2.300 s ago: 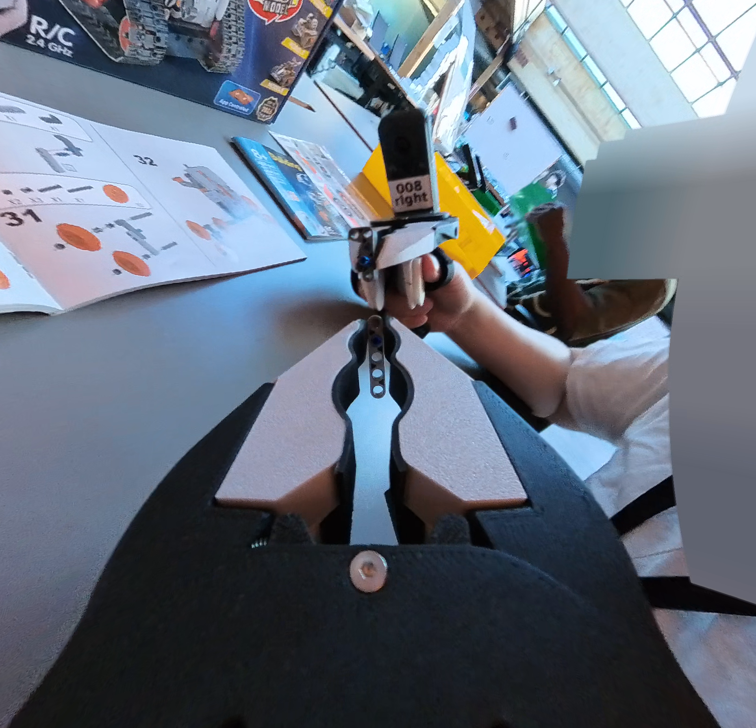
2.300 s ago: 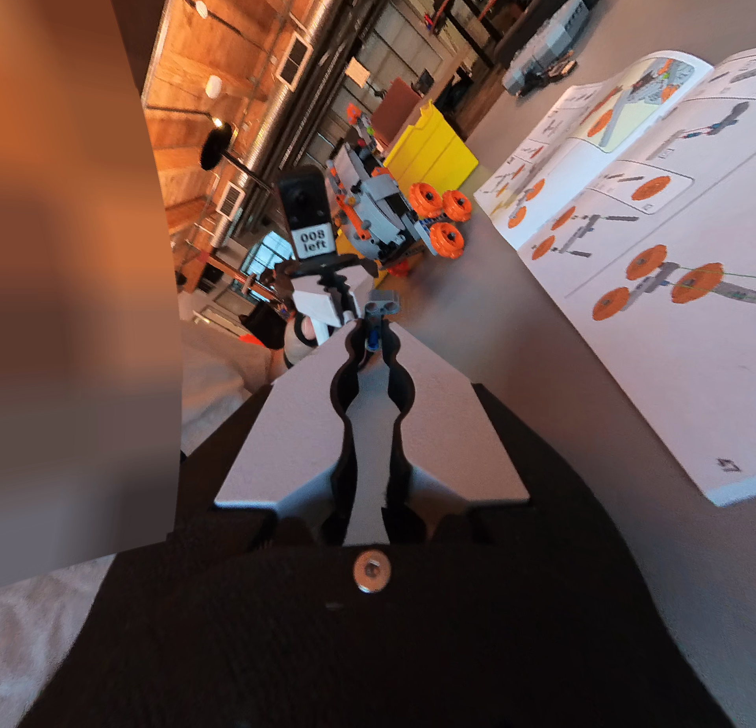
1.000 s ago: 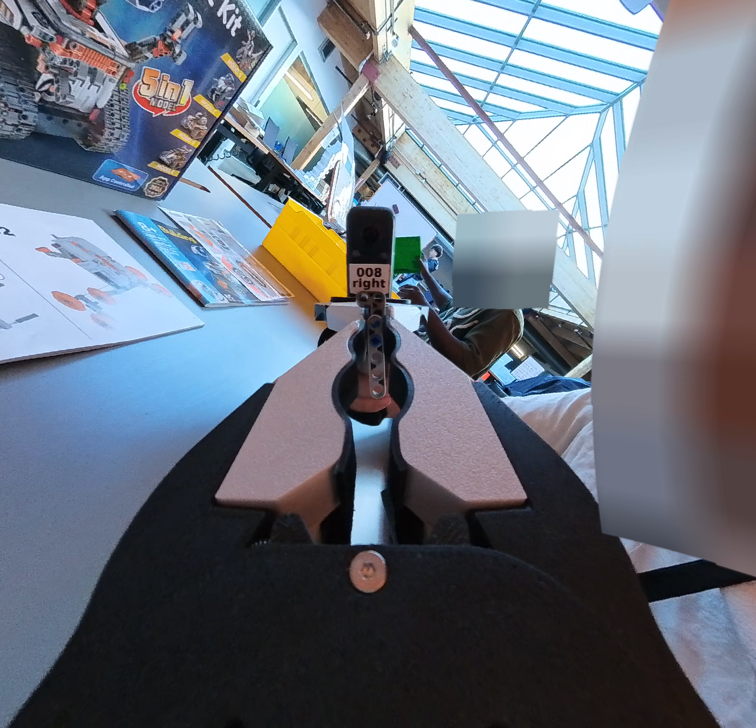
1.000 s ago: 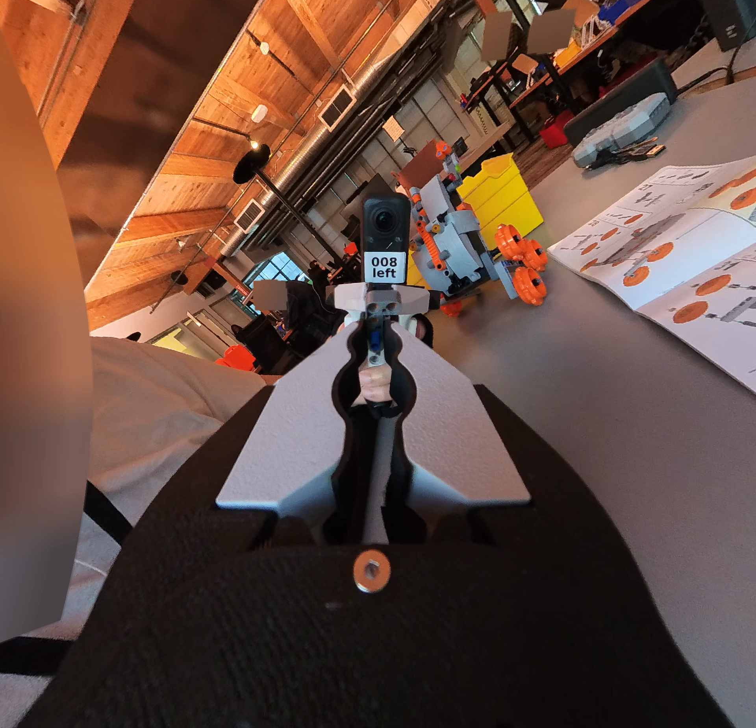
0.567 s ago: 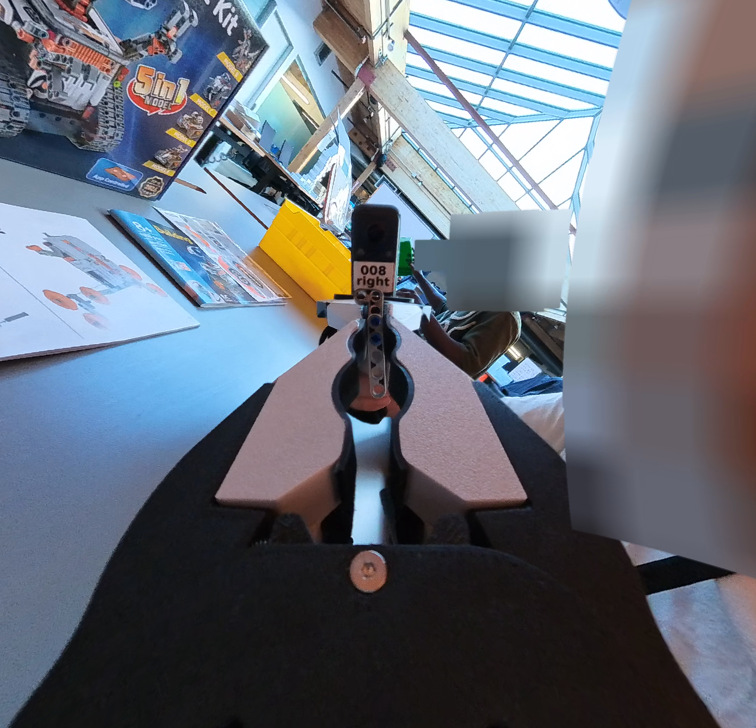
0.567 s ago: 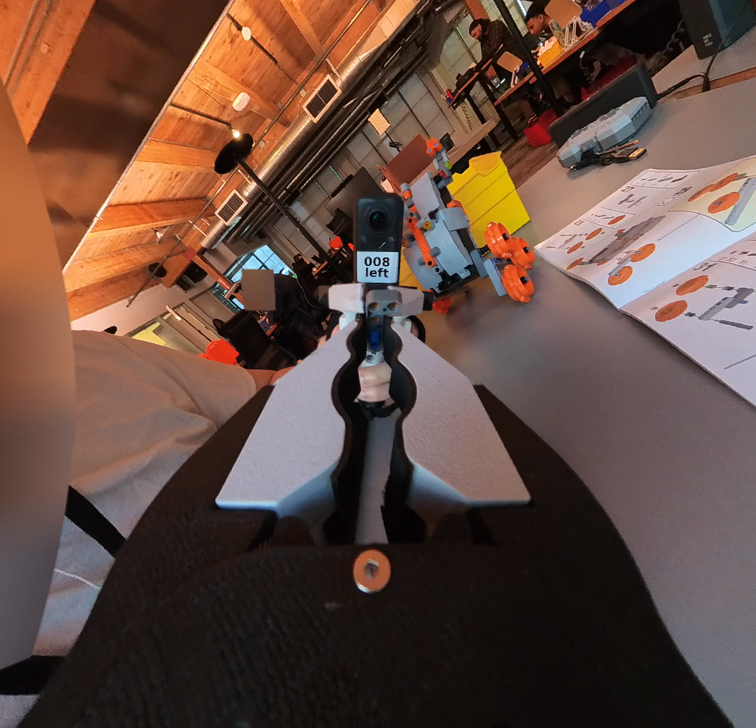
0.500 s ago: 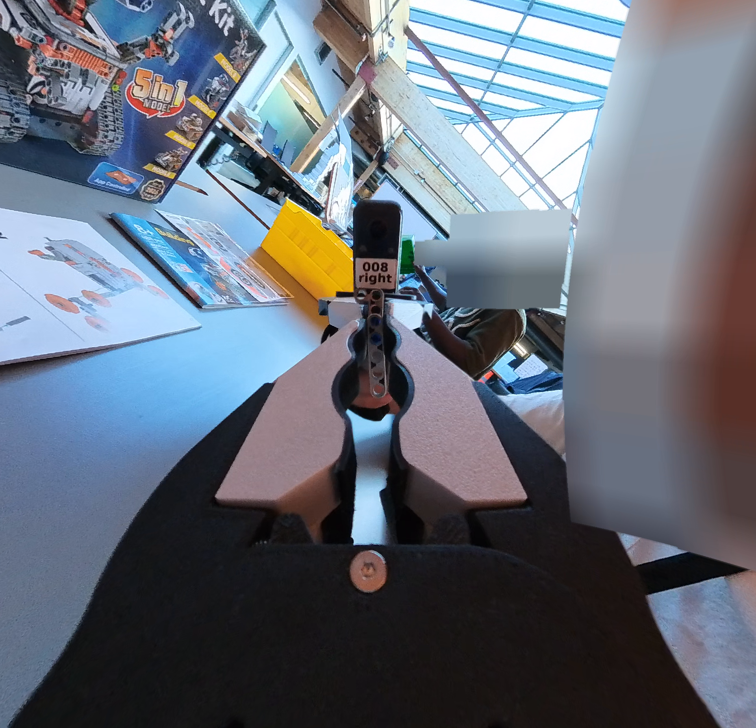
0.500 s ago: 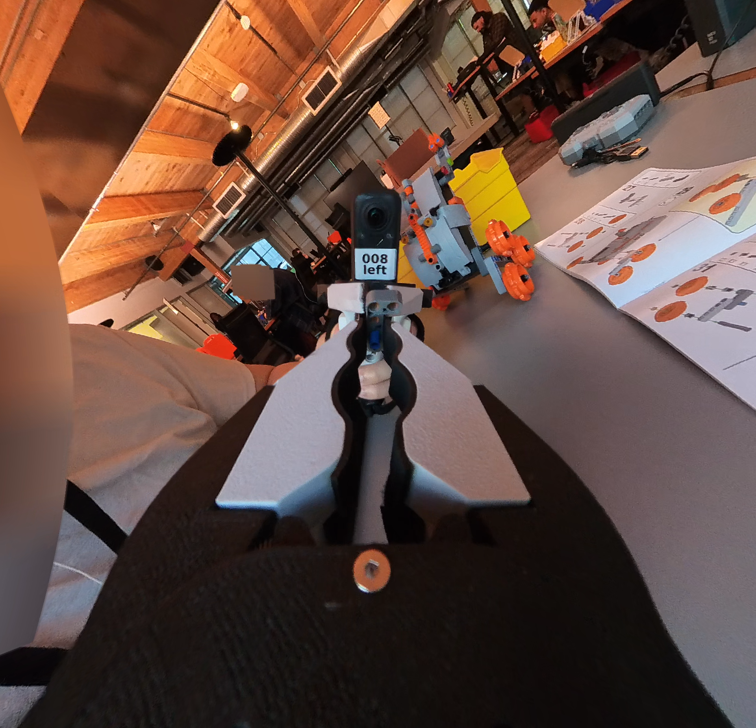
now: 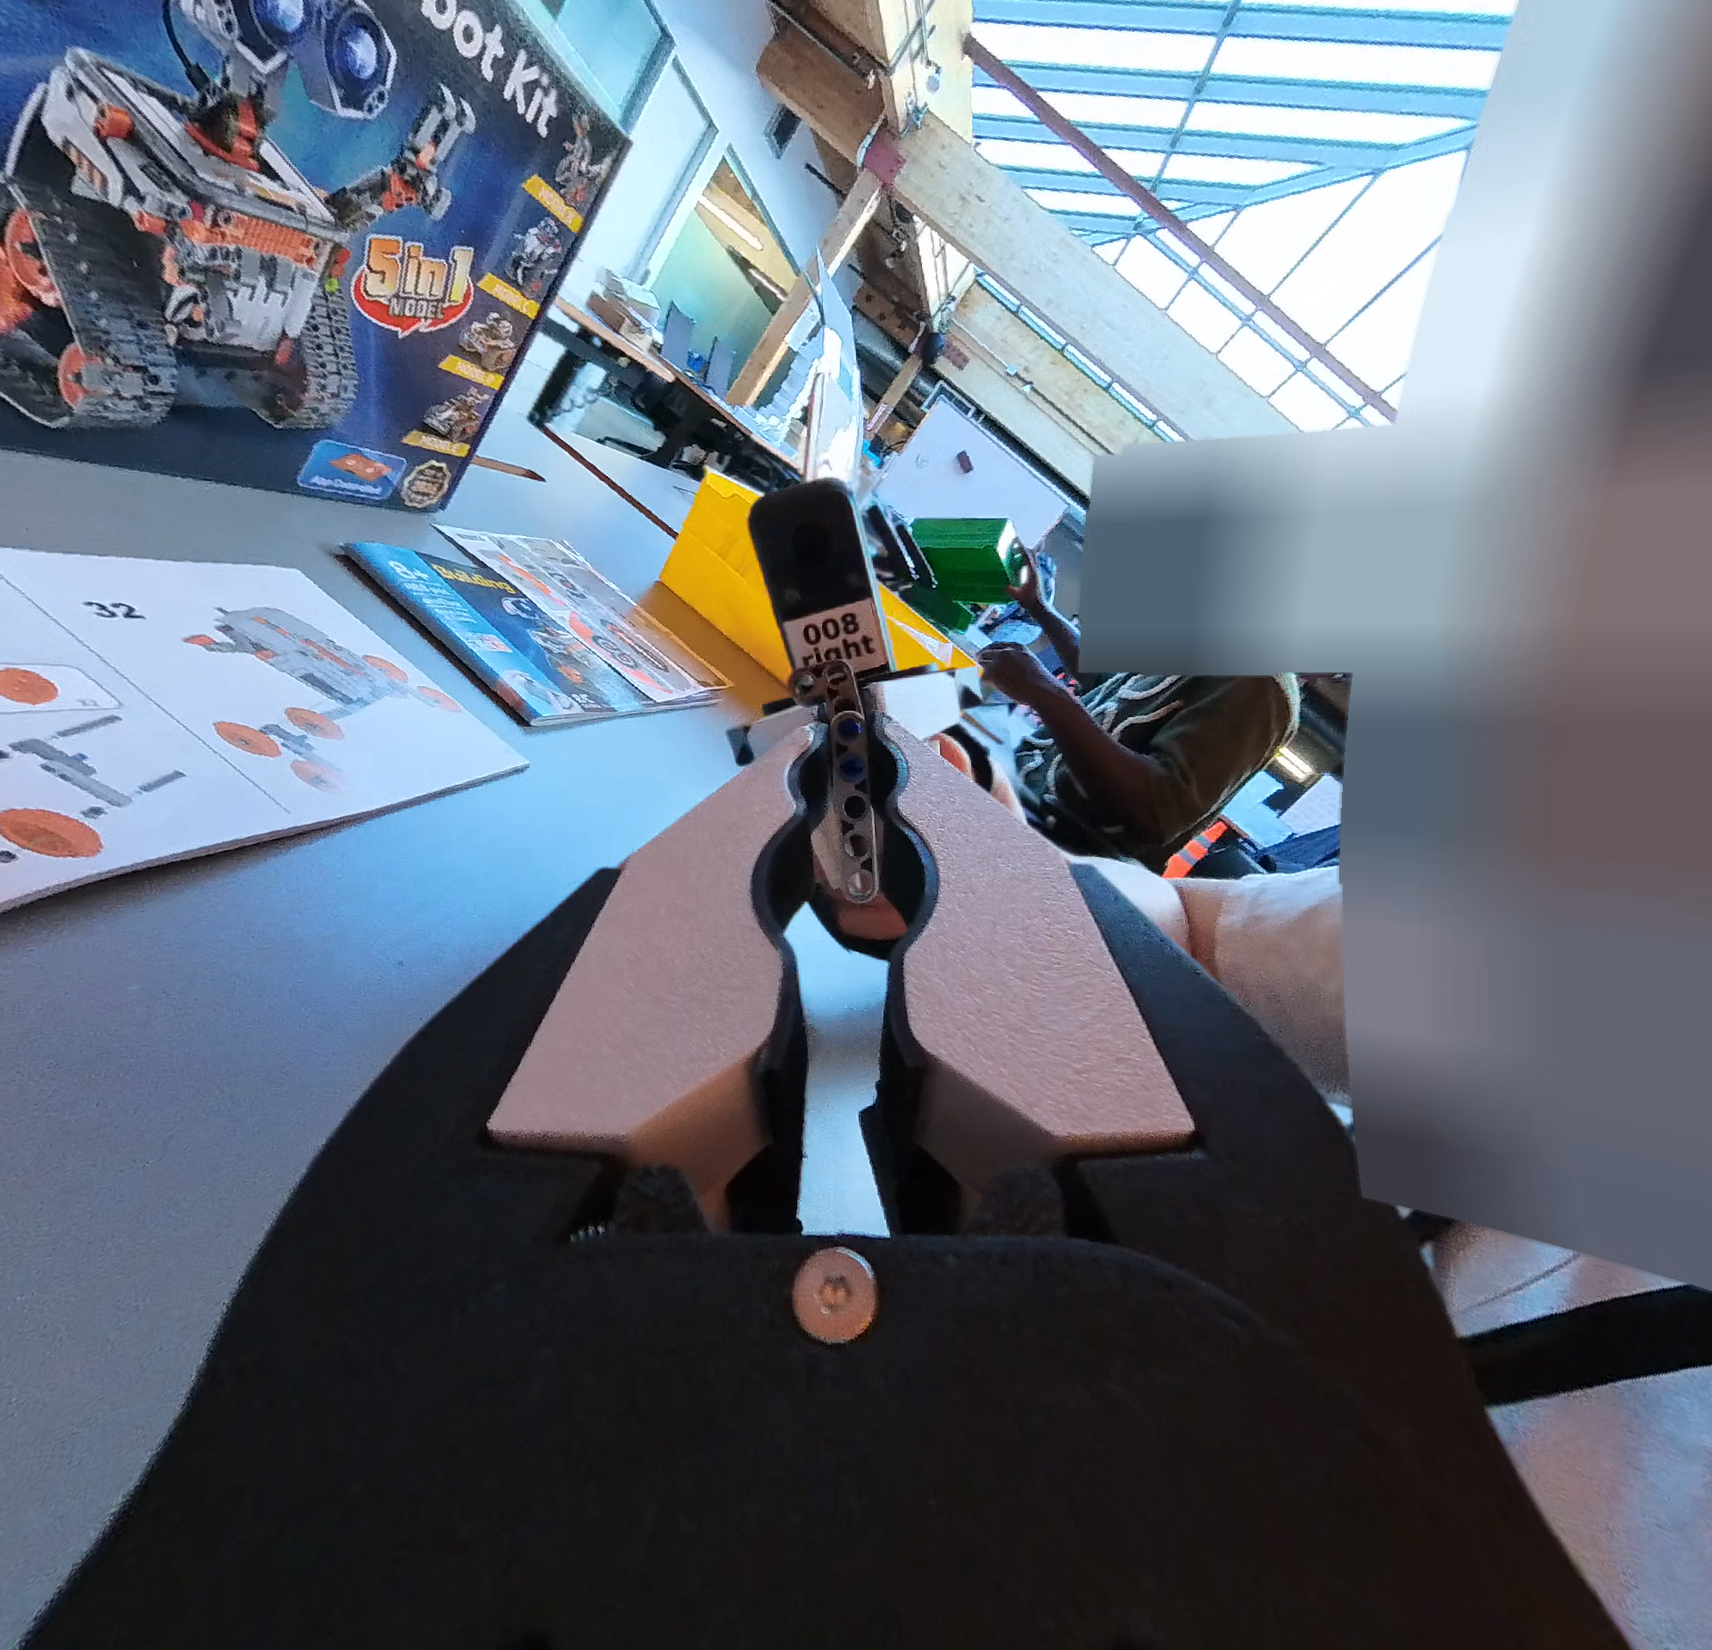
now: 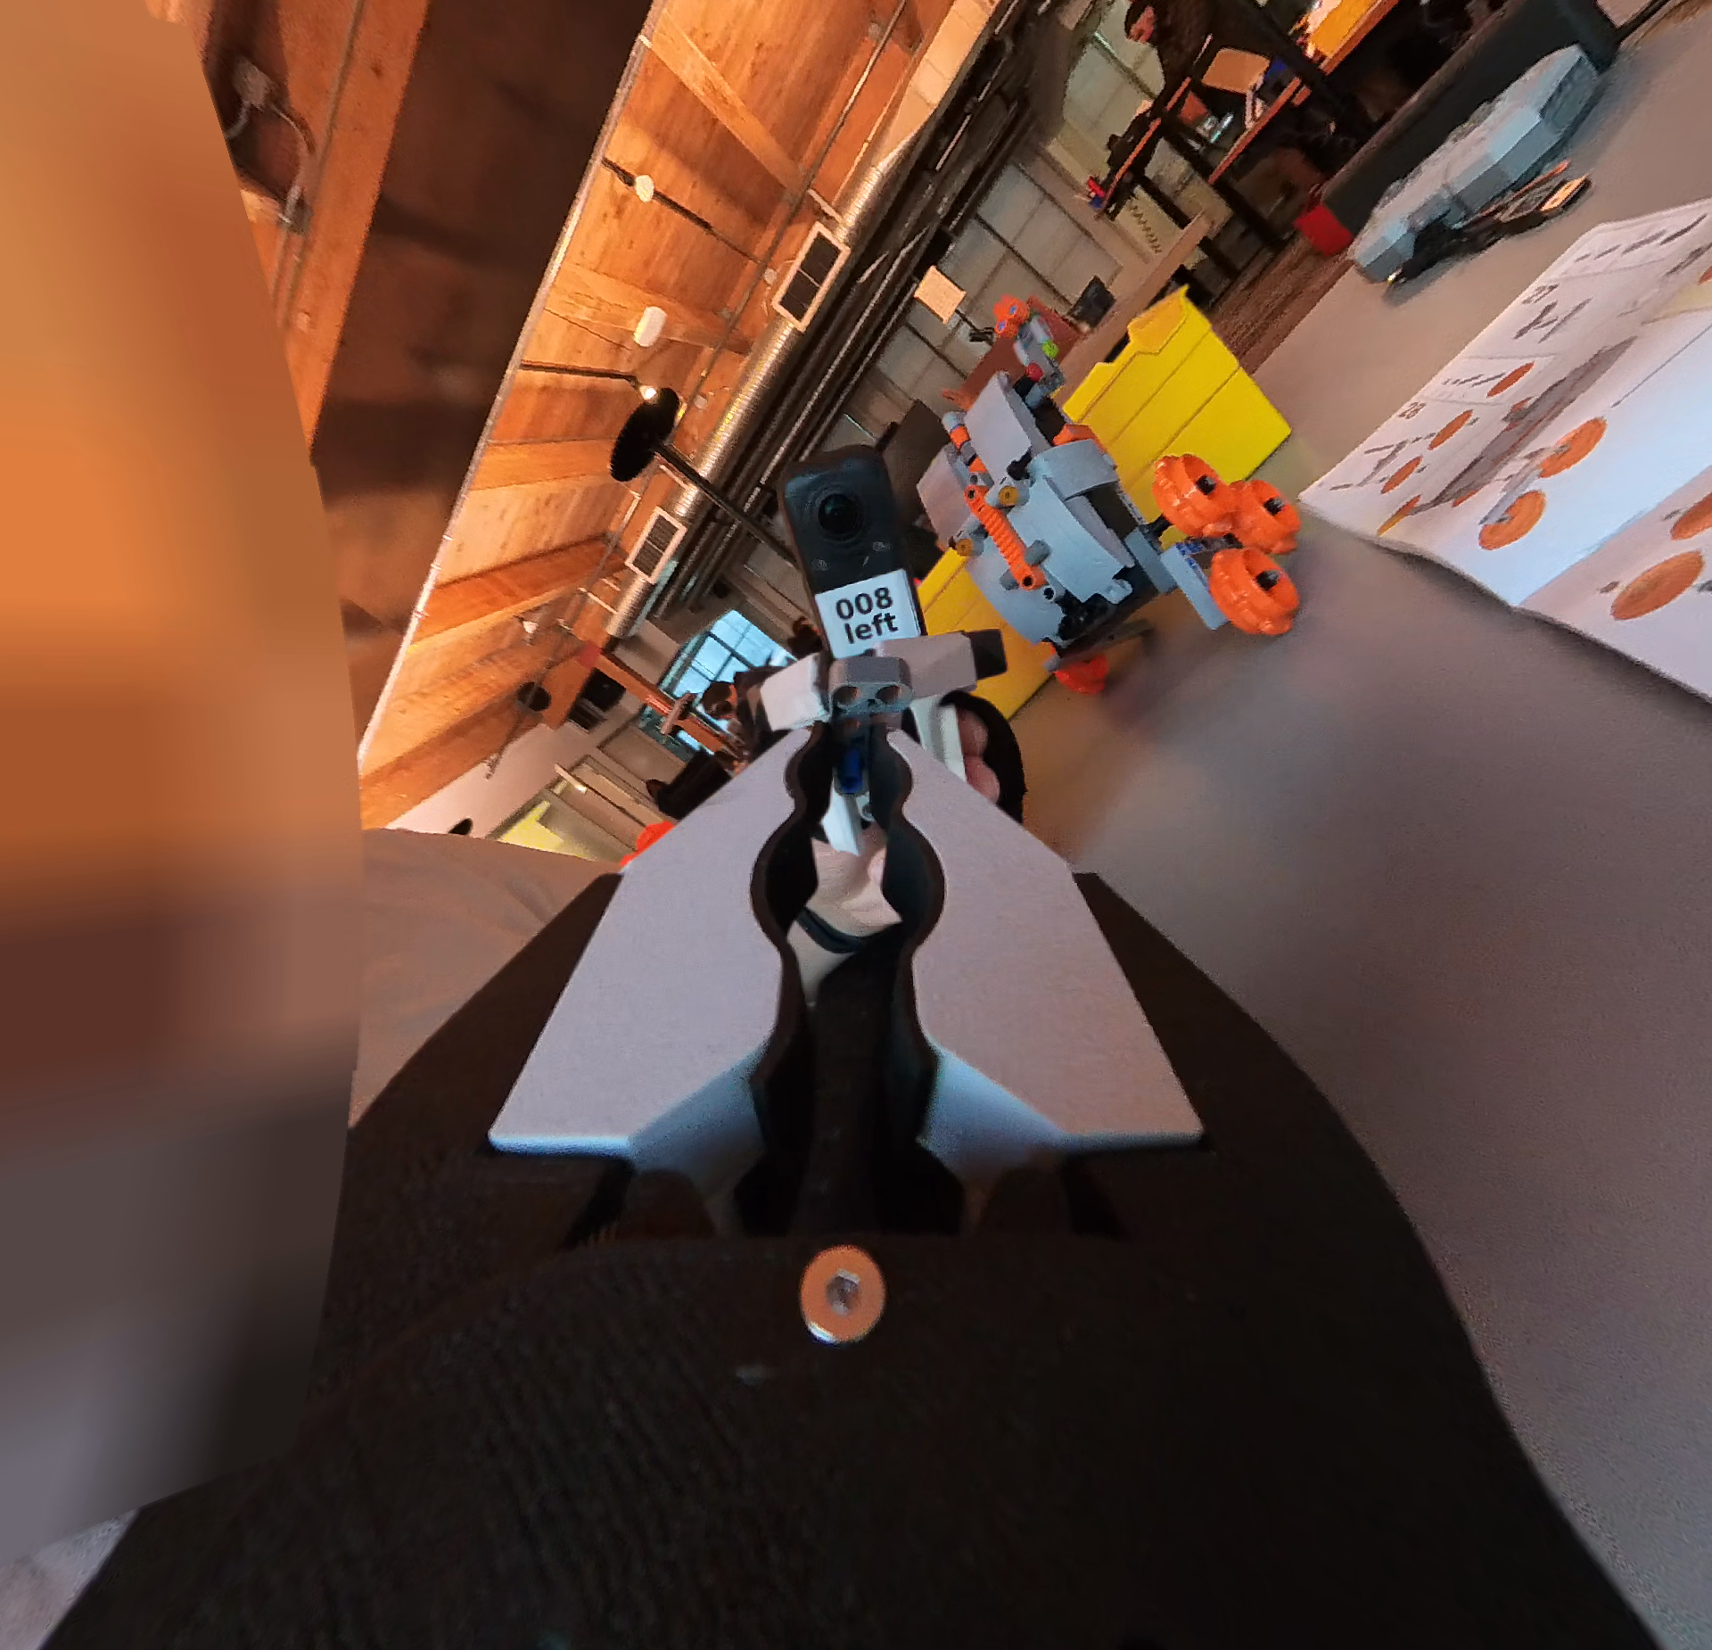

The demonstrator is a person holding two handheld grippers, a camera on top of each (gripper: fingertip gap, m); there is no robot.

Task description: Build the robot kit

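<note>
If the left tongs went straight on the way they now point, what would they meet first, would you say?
Probably the right tongs, facing them head-on just past the grey holed beam that the left tongs clamp; the gap between is hard to judge.

Left tongs (image 9: 845, 744) closed, right tongs (image 10: 850, 753) closed, tips facing and meeting

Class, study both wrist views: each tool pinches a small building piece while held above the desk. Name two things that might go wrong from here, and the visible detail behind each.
1. The left tool grips the grey holed beam only at its tips, so a push may twist the beam or drop it.
2. The right tool holds the small grey connector just as narrowly; pressed off-line, it may pop loose onto the grey desk.
</note>
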